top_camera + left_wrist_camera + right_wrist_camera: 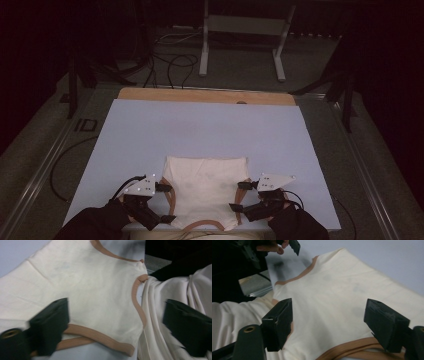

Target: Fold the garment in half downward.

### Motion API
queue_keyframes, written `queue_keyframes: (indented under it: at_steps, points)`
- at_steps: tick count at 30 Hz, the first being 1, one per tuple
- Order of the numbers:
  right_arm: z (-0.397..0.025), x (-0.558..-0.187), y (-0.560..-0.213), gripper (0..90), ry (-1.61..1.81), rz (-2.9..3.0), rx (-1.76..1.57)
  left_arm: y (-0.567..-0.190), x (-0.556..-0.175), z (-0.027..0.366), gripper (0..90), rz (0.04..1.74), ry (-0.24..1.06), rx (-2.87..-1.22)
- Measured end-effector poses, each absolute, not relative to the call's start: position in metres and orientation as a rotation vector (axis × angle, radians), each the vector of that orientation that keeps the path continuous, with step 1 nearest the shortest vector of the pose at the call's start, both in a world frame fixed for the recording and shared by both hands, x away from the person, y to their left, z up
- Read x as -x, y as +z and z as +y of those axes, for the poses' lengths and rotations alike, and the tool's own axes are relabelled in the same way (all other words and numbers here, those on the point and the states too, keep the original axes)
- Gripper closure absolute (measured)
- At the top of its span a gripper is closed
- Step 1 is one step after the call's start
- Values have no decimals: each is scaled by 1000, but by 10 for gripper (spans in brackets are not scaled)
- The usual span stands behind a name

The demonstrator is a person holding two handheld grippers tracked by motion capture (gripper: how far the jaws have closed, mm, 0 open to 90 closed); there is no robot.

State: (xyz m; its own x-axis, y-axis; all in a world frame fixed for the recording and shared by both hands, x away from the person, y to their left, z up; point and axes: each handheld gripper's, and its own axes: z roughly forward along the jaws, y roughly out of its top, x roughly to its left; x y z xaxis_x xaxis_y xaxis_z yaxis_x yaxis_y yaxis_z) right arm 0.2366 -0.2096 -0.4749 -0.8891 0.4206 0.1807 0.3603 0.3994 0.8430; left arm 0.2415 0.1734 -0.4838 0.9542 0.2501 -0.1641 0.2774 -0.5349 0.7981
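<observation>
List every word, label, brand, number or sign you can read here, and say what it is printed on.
None: no readable text.
Cream sleeveless garment with tan trim: faint grey smudges, no letters.
Pale blue table cover: plain.
Left gripper and right gripper: white dots on their grey plates, no lettering.
Small dark tag on the floor left of the table: too small to read.

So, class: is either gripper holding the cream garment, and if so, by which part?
Nothing is held. The left gripper and right gripper both stand open over the cream garment, fingers spread at its brown-trimmed armholes.
</observation>
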Motion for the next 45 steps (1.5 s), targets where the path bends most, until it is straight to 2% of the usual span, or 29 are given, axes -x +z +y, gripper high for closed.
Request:
queue_keyframes:
  at_steps: [1, 4, 12, 37, 40, 45]
  points:
    - [-210, -238, -474, 205, 1523, 2567, -714, -484, -243, 173, 31, 379, -24, -2156]
    - [-212, -240, -472, 179, 1546, 2545, -719, -481, -248, 175, 6, 406, 9, -2137]
    - [-216, -252, -471, 98, 1491, 2490, -758, -476, -258, 176, 4, 424, 47, -2123]
    - [-219, -298, -454, 100, 1473, 2356, -815, -459, -297, 181, 4, 489, 108, -2099]
    - [-220, -303, -453, 136, 1462, 2348, -806, -459, -303, 181, 4, 504, 102, -2097]
    - [-219, -308, -455, 143, 1442, 2384, -783, -461, -313, 181, 3, 520, 112, -2103]
